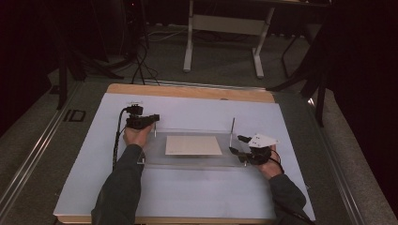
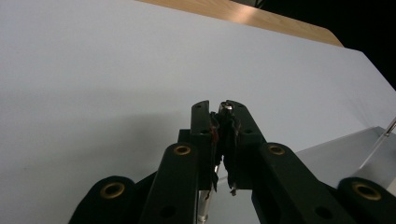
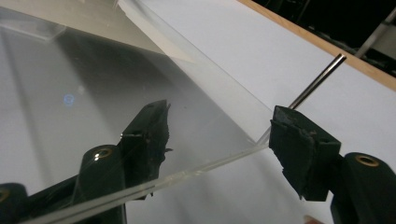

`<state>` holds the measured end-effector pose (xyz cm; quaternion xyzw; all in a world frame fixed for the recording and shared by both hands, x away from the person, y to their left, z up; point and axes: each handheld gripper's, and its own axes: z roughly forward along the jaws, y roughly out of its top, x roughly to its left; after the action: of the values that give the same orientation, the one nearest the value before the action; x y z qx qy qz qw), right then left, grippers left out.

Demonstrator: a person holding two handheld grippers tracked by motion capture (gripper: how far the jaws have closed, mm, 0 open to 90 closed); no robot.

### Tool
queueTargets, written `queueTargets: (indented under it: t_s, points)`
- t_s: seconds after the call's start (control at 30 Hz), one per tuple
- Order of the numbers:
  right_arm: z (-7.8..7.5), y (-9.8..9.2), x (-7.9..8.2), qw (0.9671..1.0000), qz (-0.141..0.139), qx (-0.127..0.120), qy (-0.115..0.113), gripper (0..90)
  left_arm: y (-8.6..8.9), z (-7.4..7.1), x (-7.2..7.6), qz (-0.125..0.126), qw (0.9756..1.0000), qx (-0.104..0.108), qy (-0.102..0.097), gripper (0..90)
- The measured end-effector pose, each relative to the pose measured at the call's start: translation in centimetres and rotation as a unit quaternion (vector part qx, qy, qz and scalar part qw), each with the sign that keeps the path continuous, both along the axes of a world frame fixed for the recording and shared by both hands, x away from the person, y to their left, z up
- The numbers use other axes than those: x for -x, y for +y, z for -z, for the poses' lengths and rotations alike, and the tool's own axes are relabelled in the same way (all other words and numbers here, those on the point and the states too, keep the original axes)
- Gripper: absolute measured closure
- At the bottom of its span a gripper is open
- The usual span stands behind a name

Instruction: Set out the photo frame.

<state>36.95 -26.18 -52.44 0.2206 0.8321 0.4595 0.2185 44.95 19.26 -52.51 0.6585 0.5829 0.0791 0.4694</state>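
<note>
A clear acrylic plate (image 1: 187, 161) lies flat on the white sheet, with a beige card (image 1: 193, 145) at its middle. Thin metal rods stand upright at its far corners. My left gripper (image 1: 152, 123) is at the far left corner, and in the left gripper view its jaws (image 2: 219, 112) are shut on the left rod (image 2: 226, 108), whose tip pokes out between the pads. My right gripper (image 1: 237, 144) is open at the plate's right end. In the right gripper view (image 3: 219, 112) its jaws straddle the plate's corner (image 3: 210, 158), one seen through the plate. The right rod (image 3: 320, 77) stands just beyond.
A white sheet (image 1: 187, 197) covers the wooden table (image 1: 187, 90), with free room in front of and behind the plate. Past the table stand a desk frame (image 1: 225, 28), dark stands and cables on the floor (image 1: 141, 65).
</note>
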Motion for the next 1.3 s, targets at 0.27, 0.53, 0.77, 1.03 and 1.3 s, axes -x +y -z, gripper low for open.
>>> queueTargets:
  t_s: [0.27,0.53,0.77,1.03,1.3]
  points:
    - [-0.2,0.1,0.0,0.9998,-0.007,-0.019,0.002,37.6,0.1,0.0,-0.1,0.001,1.0,0.002,0.004,82.3]
    - [-0.4,-0.1,-0.1,0.9995,0.0,-0.031,0.007,41.9,0.0,0.5,0.1,0.012,0.9998,-0.013,-0.01,78.8]
    - [-0.6,-0.1,-0.2,0.9995,0.002,-0.03,0.009,43.0,0.5,0.4,0.4,0.019,0.9995,-0.017,-0.016,68.2]
    - [-0.7,0.0,-0.2,0.9993,0.006,-0.035,0.015,43.3,1.6,-0.2,1.6,0.034,0.9978,-0.036,-0.045,63.8]
    - [-0.8,0.0,-0.3,0.9992,0.007,-0.034,0.018,43.3,2.3,-0.7,3.0,0.049,0.9941,-0.062,-0.075,62.4]
